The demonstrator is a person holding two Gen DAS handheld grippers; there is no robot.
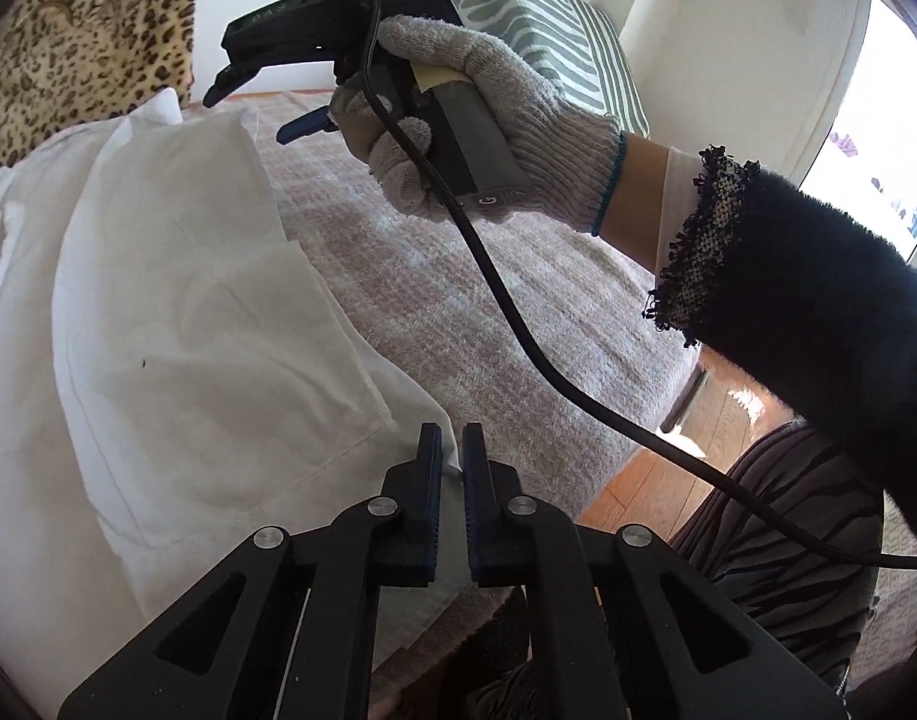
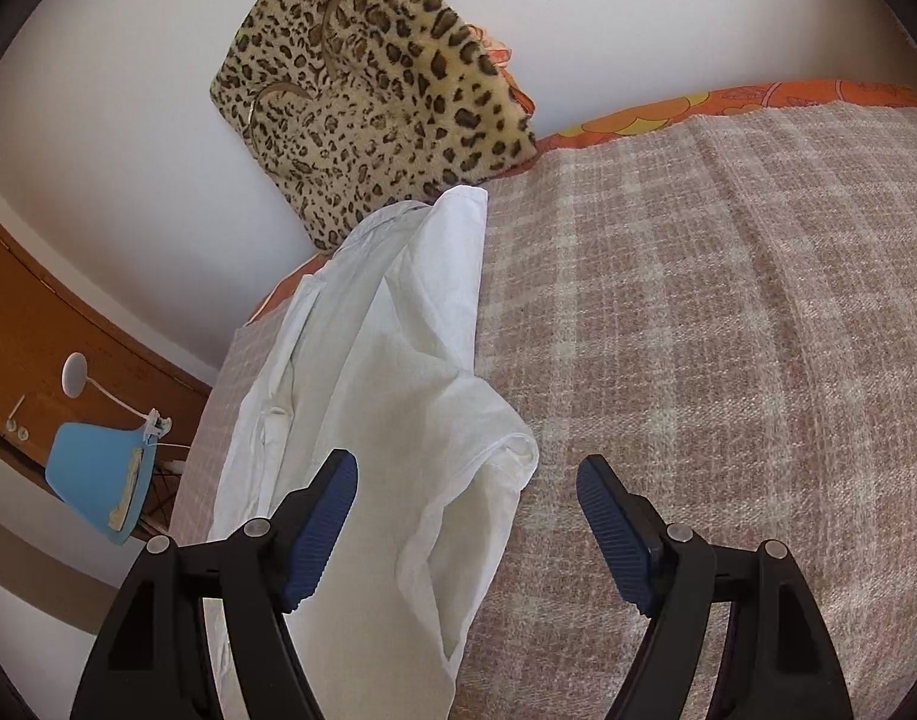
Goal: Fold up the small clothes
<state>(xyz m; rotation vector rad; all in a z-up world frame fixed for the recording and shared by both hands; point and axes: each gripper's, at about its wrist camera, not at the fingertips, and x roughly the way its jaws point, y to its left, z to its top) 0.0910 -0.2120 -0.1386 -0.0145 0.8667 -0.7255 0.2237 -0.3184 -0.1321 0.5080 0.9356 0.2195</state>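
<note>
White garment [image 2: 398, 420] lying along the left edge of the checked bed cover [image 2: 698, 330], long axis running from the near edge toward the leopard-print cushion [image 2: 374, 96]; its near end is cut off behind the fingers. Left gripper [image 1: 452, 456] clenched on a fold of the garment's edge. Right gripper [image 2: 467, 480], in a gloved hand [image 1: 488, 120], released above the cloth. Lettering on its body is illegible.
</note>
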